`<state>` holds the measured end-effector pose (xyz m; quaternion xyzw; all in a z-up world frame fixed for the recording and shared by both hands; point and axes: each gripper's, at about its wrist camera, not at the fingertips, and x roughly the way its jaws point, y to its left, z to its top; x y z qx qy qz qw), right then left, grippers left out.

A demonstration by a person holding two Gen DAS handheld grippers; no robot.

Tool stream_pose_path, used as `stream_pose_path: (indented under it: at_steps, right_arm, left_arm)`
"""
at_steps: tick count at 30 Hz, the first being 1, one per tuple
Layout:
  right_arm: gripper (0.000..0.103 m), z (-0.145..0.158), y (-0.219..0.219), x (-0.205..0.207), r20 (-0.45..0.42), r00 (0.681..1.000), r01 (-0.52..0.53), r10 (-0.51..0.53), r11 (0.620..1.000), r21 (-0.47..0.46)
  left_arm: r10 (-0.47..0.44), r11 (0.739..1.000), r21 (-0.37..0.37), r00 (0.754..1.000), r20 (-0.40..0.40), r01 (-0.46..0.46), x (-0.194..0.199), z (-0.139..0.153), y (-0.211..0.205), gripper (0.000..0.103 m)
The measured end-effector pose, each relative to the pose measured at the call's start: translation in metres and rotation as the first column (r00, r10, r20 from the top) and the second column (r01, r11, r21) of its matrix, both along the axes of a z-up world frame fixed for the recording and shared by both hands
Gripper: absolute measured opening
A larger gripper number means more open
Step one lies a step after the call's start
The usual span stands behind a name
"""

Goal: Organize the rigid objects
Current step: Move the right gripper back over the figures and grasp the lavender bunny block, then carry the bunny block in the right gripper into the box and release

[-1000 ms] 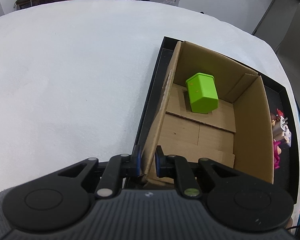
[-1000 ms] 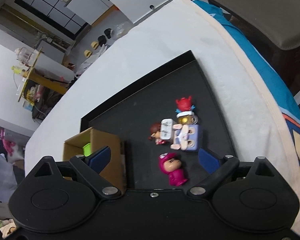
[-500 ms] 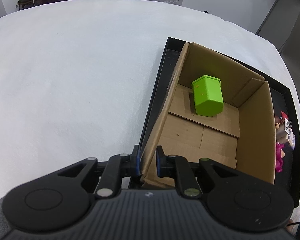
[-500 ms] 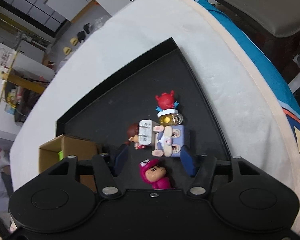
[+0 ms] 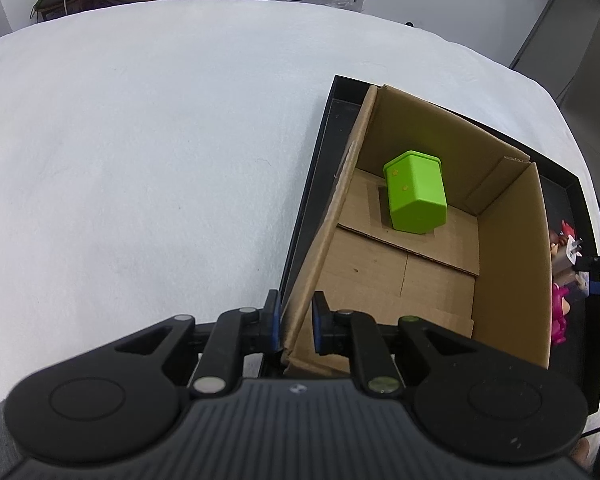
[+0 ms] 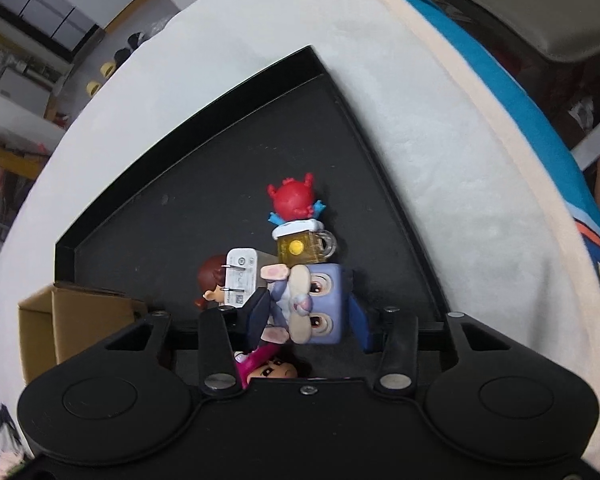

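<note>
two sets of tongs are at work here. the left tongs (image 5: 294,322) are closed tight on the near wall of the brown cardboard box (image 5: 508,264), low in the middle of the left view. a bright green plastic block (image 5: 416,194) lies inside the box, toward its far side. the box sits in a flat black tray (image 6: 204,184) on the white fuzzy surface (image 5: 140,140). the right tongs (image 6: 306,314) have just been closing, and the pale purple cube toy with big eyes (image 6: 320,304) is between them, in the lower middle of the right view; one pad is at each side of it. a white plug charger (image 6: 242,278), a red spiky toy (image 6: 294,198), a yellow mug toy (image 6: 302,246) and a pink doll (image 6: 270,368) lie close around it.
</note>
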<state>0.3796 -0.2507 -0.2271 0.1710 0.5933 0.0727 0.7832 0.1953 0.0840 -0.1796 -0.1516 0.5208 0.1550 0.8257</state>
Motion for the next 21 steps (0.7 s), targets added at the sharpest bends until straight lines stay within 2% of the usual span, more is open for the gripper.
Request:
stream_pose_path:
  at_steps: [8,13,21]
  right_arm:
    - [0.048,-0.008,0.02,-0.004,0.018,0.998,-0.05,0.052,0.993,-0.105]
    - [0.047,-0.004,0.02,-0.007,0.023,0.998,-0.061,0.065,0.99,-0.126]
    - [0.047,0.012,0.018,-0.012,0.053,0.996,-0.065,0.071,0.992,-0.108]
  left_arm:
    - [0.001,1.0,0.01,1.0,-0.002,-0.001,0.0,0.001,-0.002,0.014]
    - [0.0,1.0,0.011,1.0,-0.002,0.0,0.0,0.001,-0.002,0.014]
    - [-0.003,1.0,0.009,1.0,0.003,0.002,-0.002,0.003,-0.005,0.014]
